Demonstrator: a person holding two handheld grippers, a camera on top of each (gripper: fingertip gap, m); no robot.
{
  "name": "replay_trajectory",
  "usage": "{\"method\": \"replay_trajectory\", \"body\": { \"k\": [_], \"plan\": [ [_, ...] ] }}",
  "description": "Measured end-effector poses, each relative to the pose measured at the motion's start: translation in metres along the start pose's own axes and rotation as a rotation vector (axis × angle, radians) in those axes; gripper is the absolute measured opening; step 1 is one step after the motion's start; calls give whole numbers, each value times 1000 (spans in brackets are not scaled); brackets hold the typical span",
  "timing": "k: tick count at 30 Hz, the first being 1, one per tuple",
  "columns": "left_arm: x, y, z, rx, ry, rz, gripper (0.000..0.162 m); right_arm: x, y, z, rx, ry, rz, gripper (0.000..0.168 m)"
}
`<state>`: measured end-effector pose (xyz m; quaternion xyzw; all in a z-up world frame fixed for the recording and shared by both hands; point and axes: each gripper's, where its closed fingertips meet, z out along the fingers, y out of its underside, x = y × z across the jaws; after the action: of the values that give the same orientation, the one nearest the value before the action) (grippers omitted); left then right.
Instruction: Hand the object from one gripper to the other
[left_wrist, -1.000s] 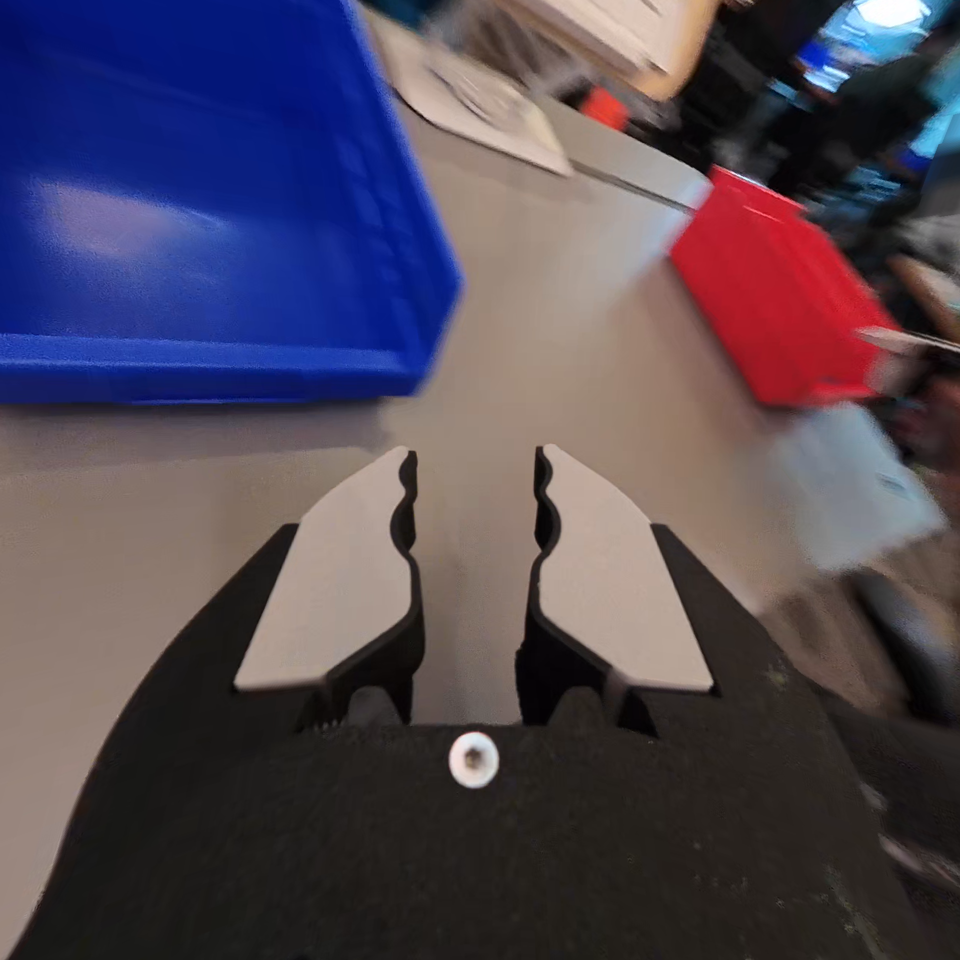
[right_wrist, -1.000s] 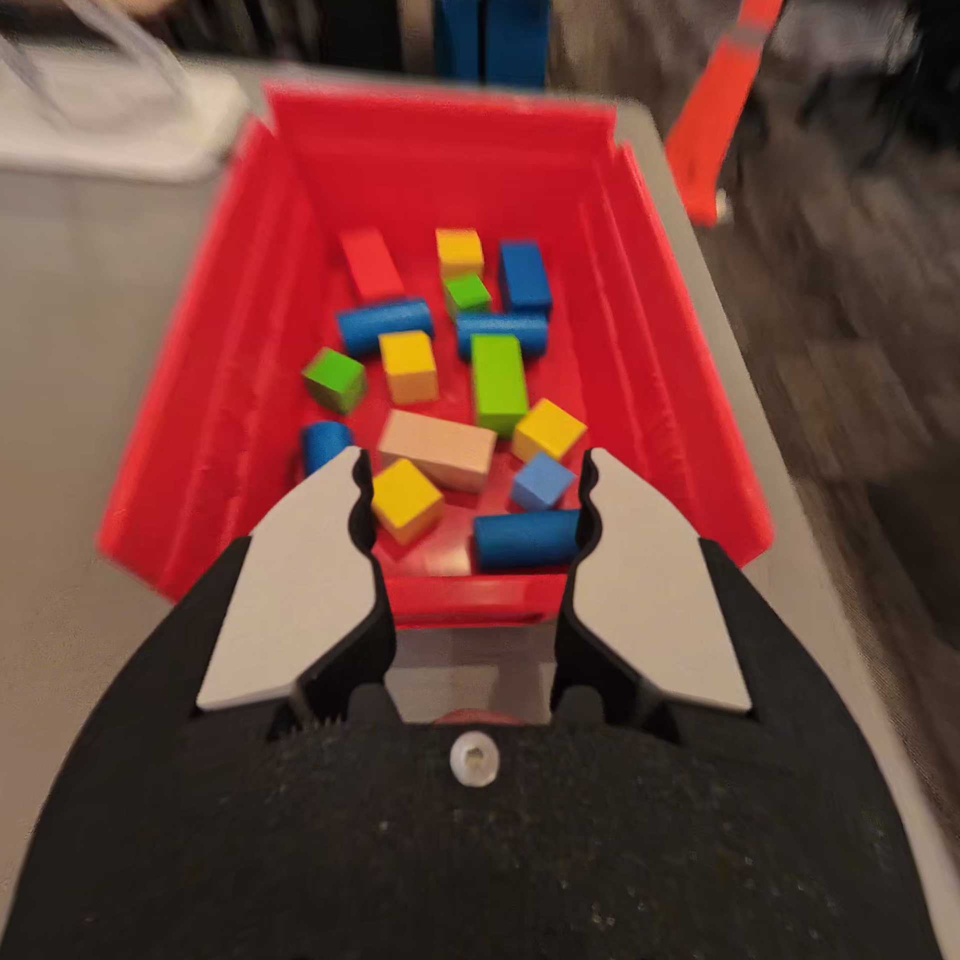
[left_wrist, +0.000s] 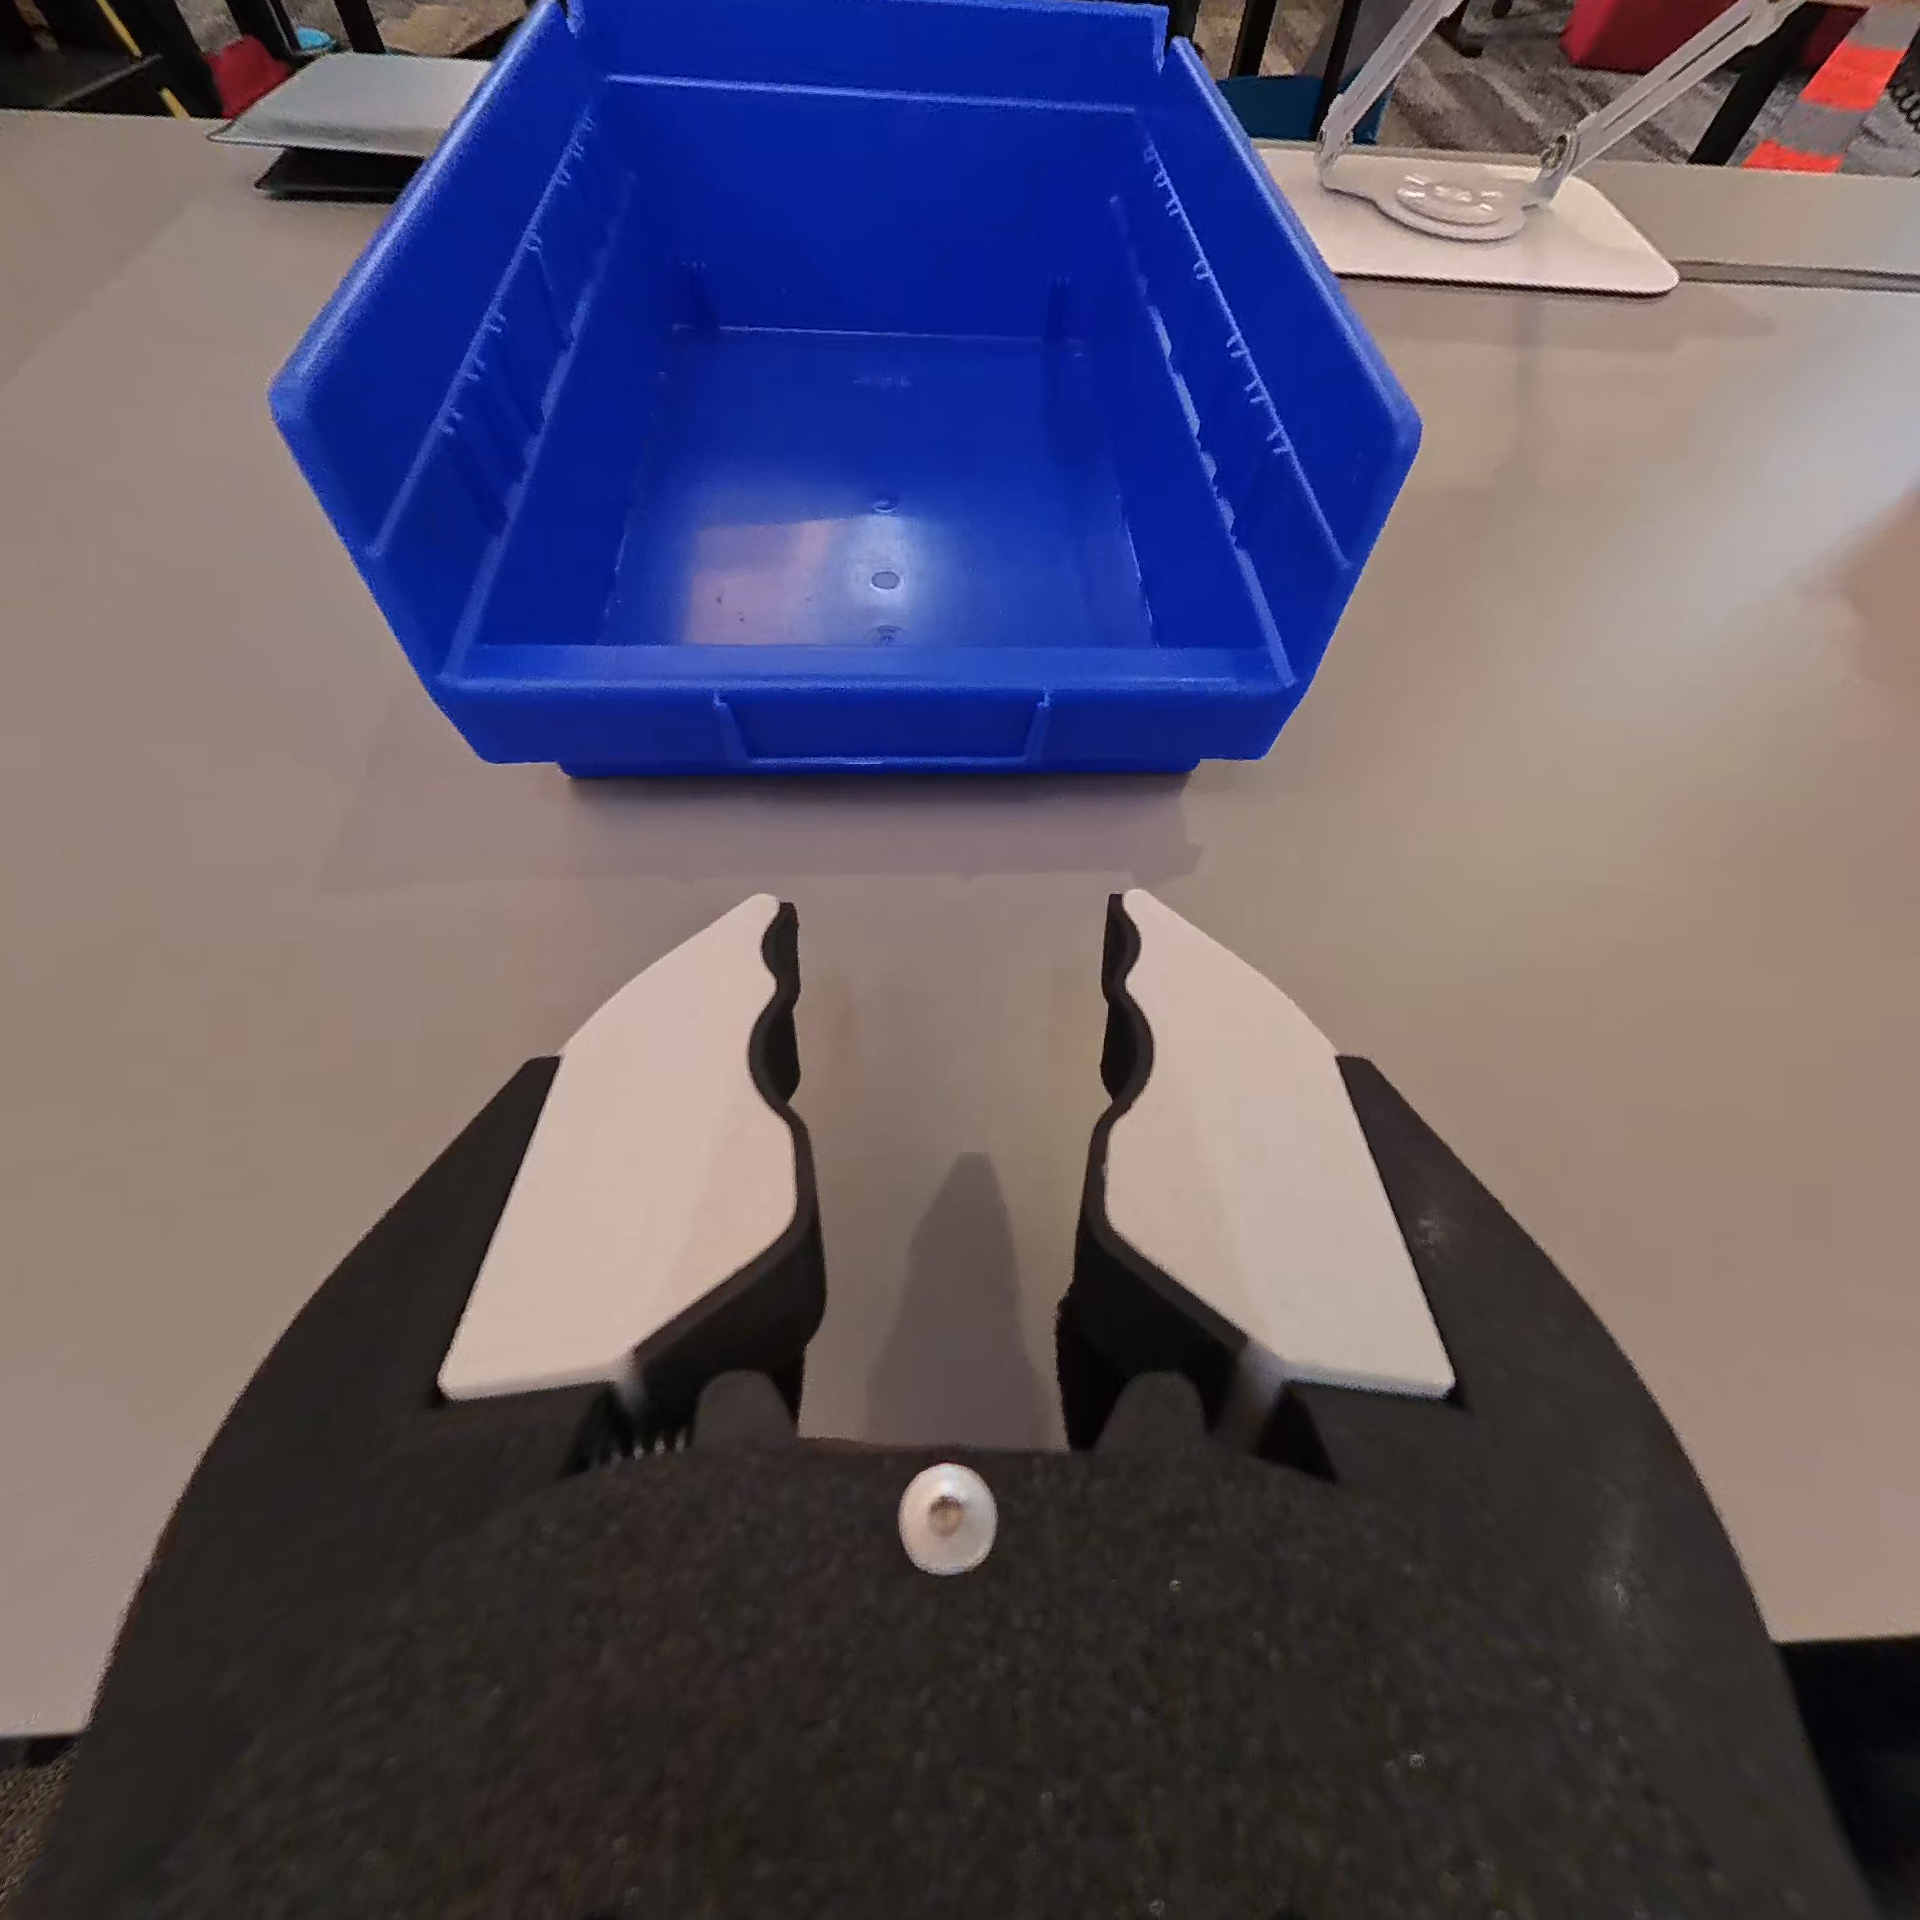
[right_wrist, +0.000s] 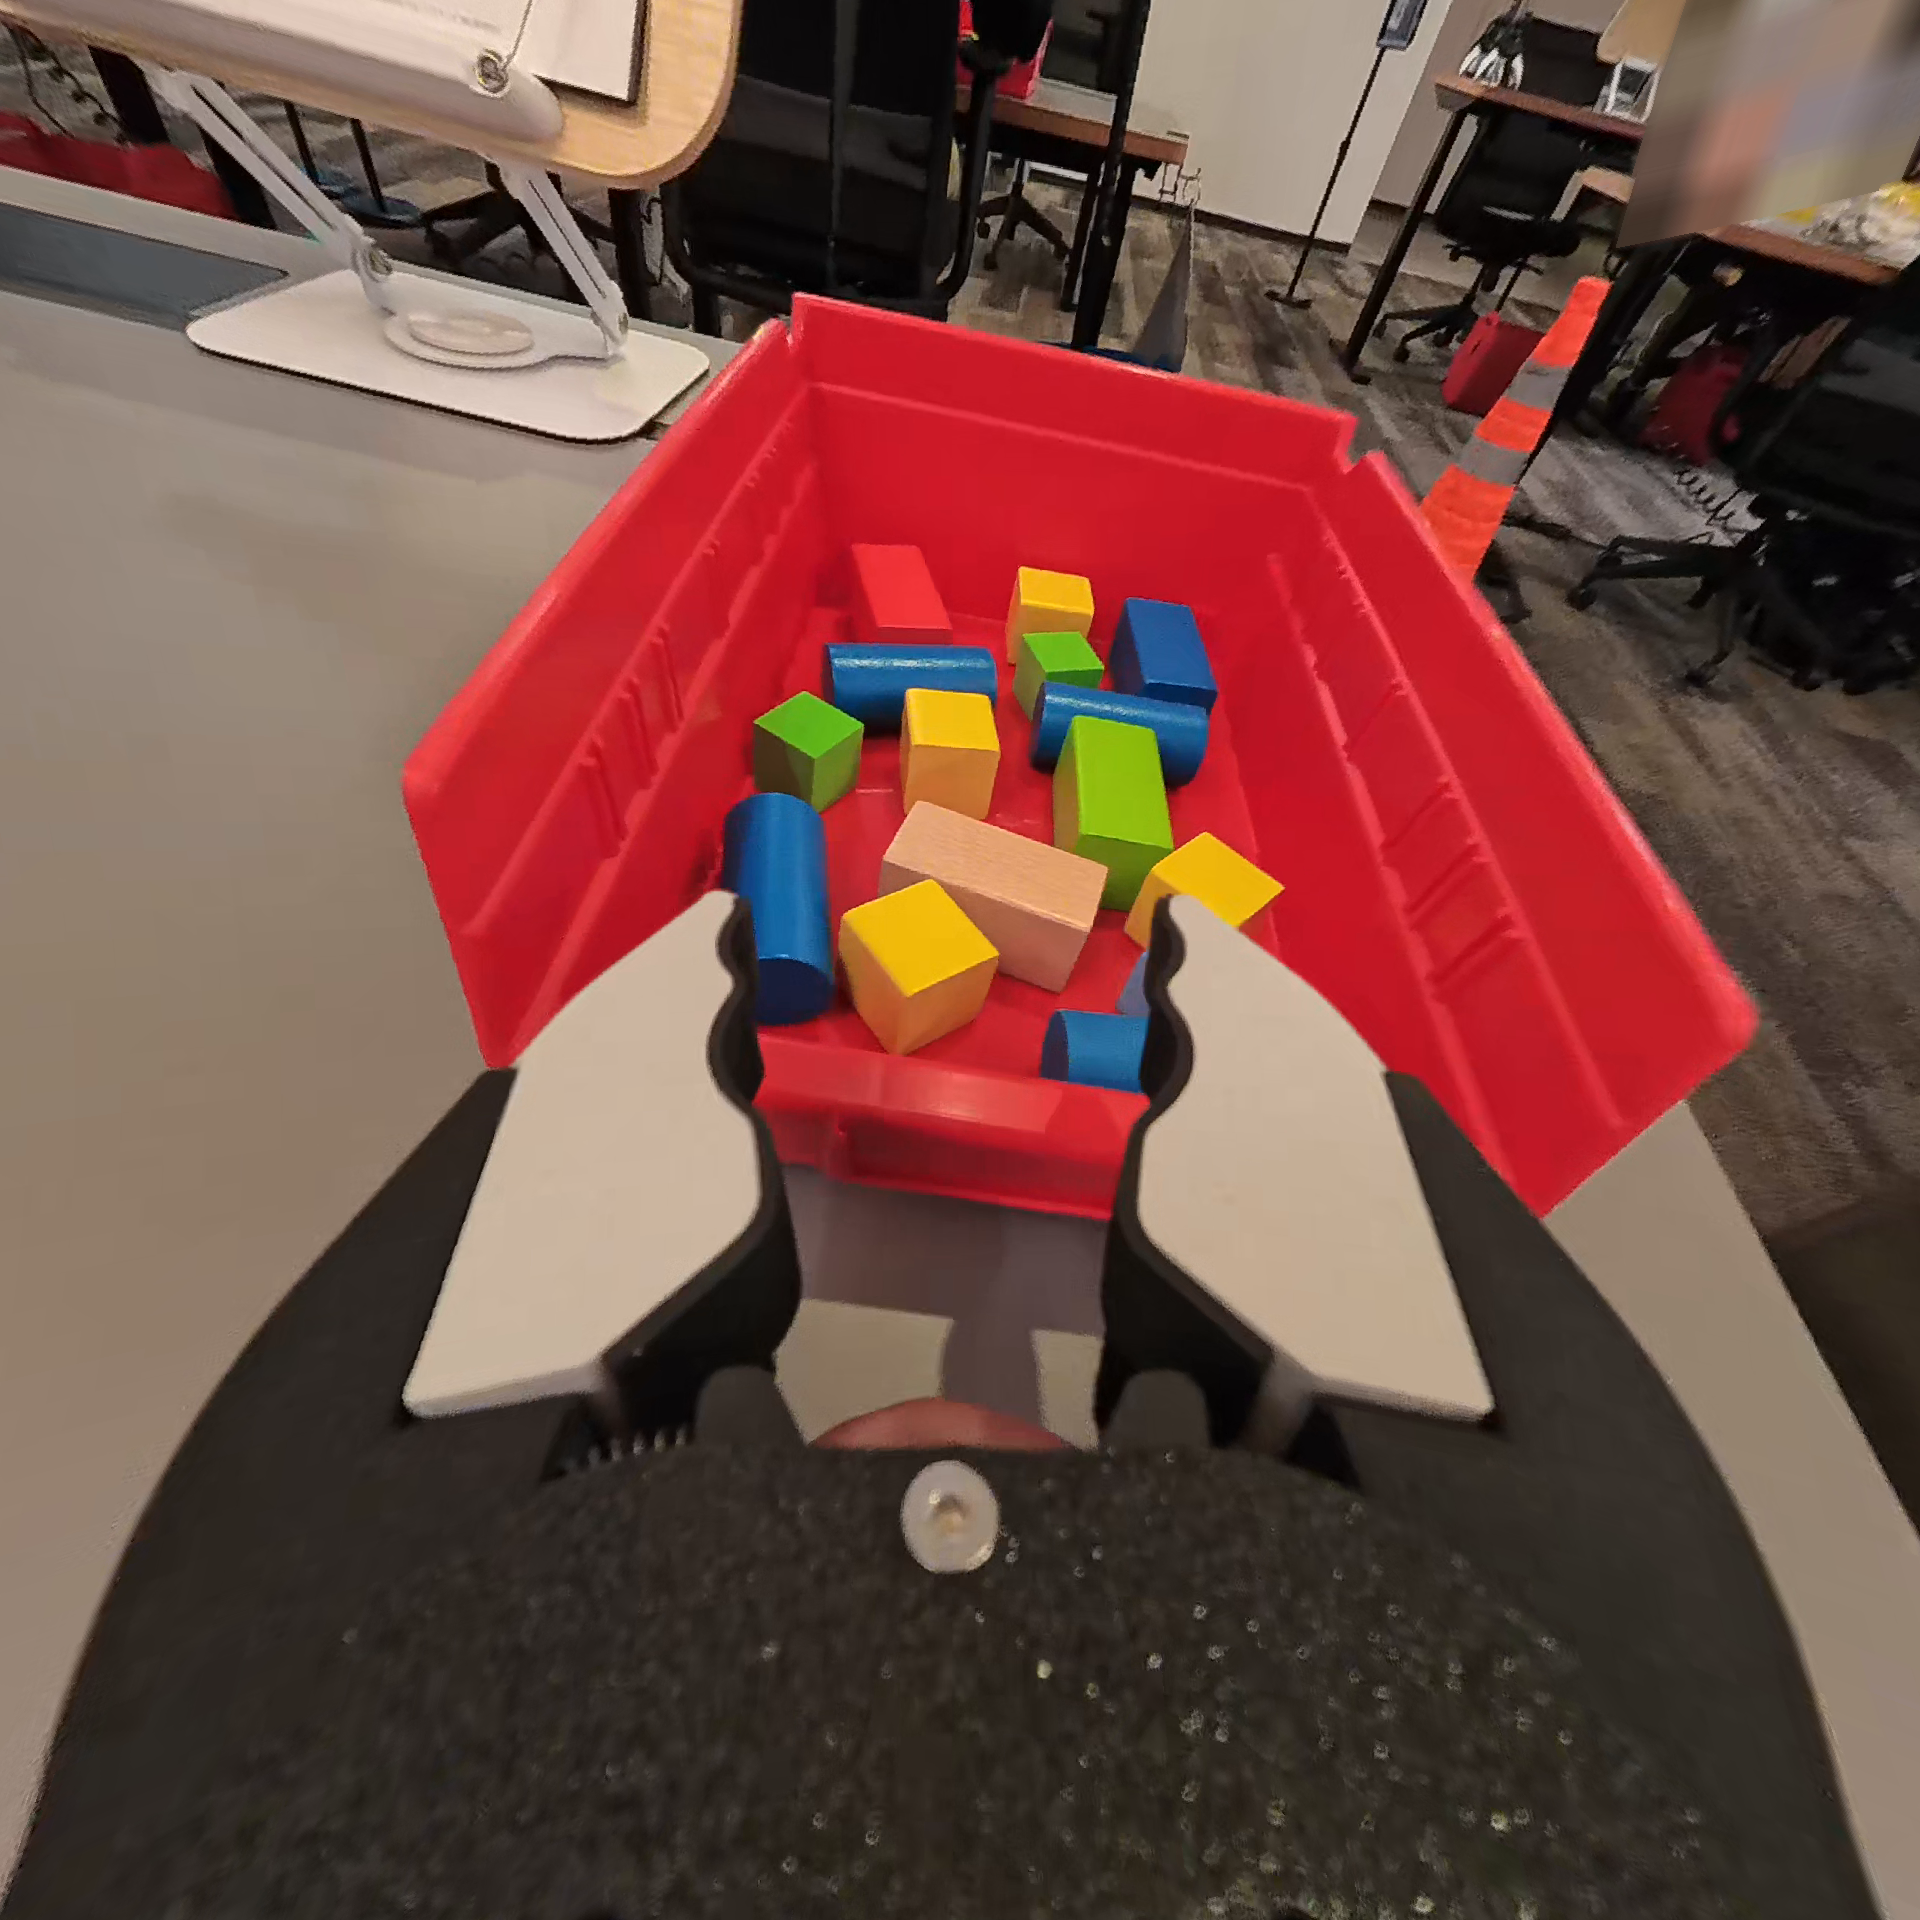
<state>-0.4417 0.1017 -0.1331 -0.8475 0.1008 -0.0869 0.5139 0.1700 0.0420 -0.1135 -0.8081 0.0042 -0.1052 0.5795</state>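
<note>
A red bin (right_wrist: 582, 769) on the grey table holds several wooden blocks: a yellow cube (right_wrist: 914, 961) at the front, a plain wood block (right_wrist: 997, 894), a blue cylinder (right_wrist: 779, 904), a green block (right_wrist: 1110, 805) and others. My right gripper (right_wrist: 951, 920) is open and empty, above the bin's front edge. An empty blue bin (left_wrist: 852, 686) stands on the table in the left wrist view. My left gripper (left_wrist: 951, 914) is open and empty, over bare table a short way in front of it.
A white stand base (right_wrist: 447, 358) sits on the table behind the red bin's left side; it also shows in the left wrist view (left_wrist: 1475, 234). The table's right edge (right_wrist: 1797, 1288) runs close beside the red bin. An orange cone (right_wrist: 1507, 436) stands on the floor.
The left wrist view has swung left so the blue bin is centred ahead. The right gripper has opened a little wider and shifted left; the red bin sits further right.
</note>
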Motion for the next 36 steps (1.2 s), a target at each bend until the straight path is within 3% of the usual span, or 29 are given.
{"method": "replay_trajectory", "body": {
  "k": [7,11,15,20,23,25,27,31,32,36],
  "plan": [
    [5,2,4,-12,-20,23,57,4,-1,4,15,-36,75,73],
    [45,-6,0,21,16,121,59,13,-4,1,51,-50,156,73],
    [171,-27,-9,101,244,213,62,34,-11,-9,95,22,114,71],
    [371,-26,12,6,597,236,67,58,0,-7,56,77,145,75],
    [461,-17,45,-55,656,271,68,79,10,-8,42,122,236,77],
    [500,-12,68,-106,638,292,76,90,13,-11,51,134,254,59],
    [522,-20,88,-97,597,254,77,98,15,-12,60,142,247,50],
    [550,-26,117,-120,569,187,67,115,0,-20,136,205,286,58],
    [555,-24,121,-137,568,193,53,119,-3,-23,156,220,289,58],
    [536,-29,135,-148,465,175,25,119,29,-2,7,207,321,59]
  ]
}}
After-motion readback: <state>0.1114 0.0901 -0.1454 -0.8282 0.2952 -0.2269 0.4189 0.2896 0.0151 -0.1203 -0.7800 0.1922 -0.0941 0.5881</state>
